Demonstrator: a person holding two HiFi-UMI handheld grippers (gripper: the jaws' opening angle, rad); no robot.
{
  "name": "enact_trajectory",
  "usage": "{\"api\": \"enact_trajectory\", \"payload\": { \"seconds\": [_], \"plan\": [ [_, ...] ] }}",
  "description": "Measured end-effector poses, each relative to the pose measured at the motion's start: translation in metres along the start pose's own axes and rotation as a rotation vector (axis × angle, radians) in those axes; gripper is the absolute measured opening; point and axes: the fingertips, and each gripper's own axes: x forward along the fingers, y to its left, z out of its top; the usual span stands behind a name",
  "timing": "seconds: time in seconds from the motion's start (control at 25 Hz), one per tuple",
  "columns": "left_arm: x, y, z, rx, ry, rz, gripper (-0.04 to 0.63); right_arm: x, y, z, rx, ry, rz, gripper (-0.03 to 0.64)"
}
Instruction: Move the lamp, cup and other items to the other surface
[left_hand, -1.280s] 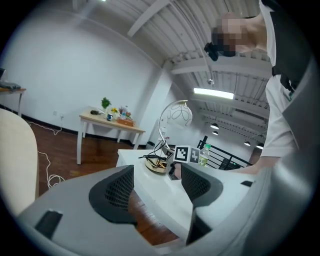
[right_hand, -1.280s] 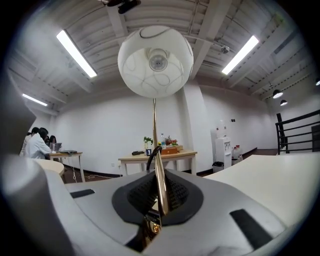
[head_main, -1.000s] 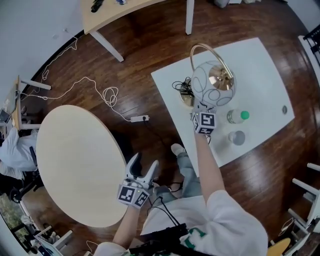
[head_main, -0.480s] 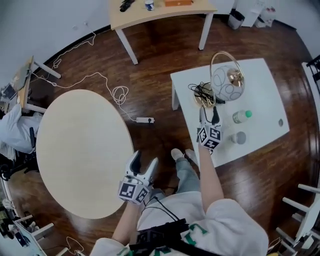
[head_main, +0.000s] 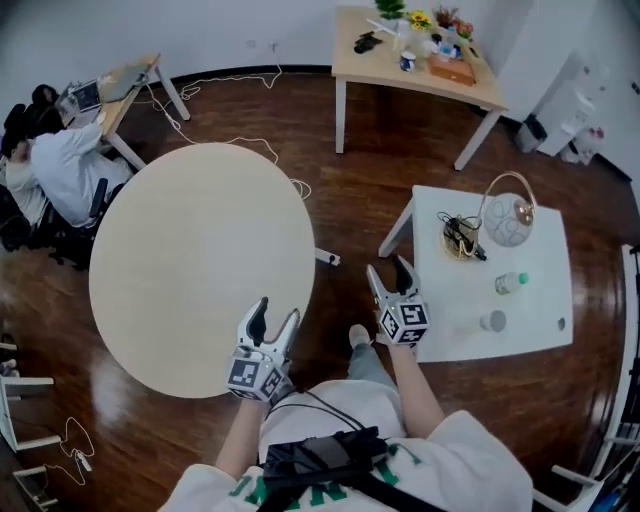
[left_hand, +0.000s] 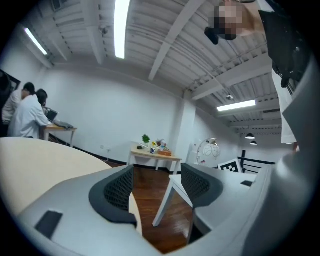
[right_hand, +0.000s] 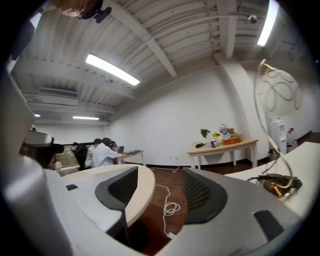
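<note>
Holding my left gripper (head_main: 277, 312) wide, empty; right gripper (head_main: 388, 268) jaws, just opening, are gripping nothing; lamp (head_main: 505, 218) and seemingly cup (head_main: 492, 321) sitting on white table (head_main: 540, 295).

Head cam high, steeply down on round table (head_main: 190, 260) n white table (head_main: 450, 300), gripper cams low, near level, fwd along jaws, all share far desk (head_main: 370, 65).
</note>
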Motion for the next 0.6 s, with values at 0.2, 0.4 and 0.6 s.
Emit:
{"api": "enact_trajectory", "payload": {
  "seconds": [0.2, 0.4, 0.6],
  "plan": [
    [-0.058, 0.053, 0.025, 0.026, -0.078, 0.169, 0.279, 0.031, 0.136, 0.001, -0.060, 0.040, 0.310, 0.304],
    [-0.112, 0.095, 0.042, 0.037, -0.151, 0.323, 0.279, 0.042, 0.238, 0.024, -0.099, -0.001, 0.504, 0.302],
    [-0.153, 0.114, 0.049, 0.030, -0.180, 0.421, 0.279, 0.044, 0.293, 0.058, -0.095, -0.133, 0.595, 0.304]
  ]
}}
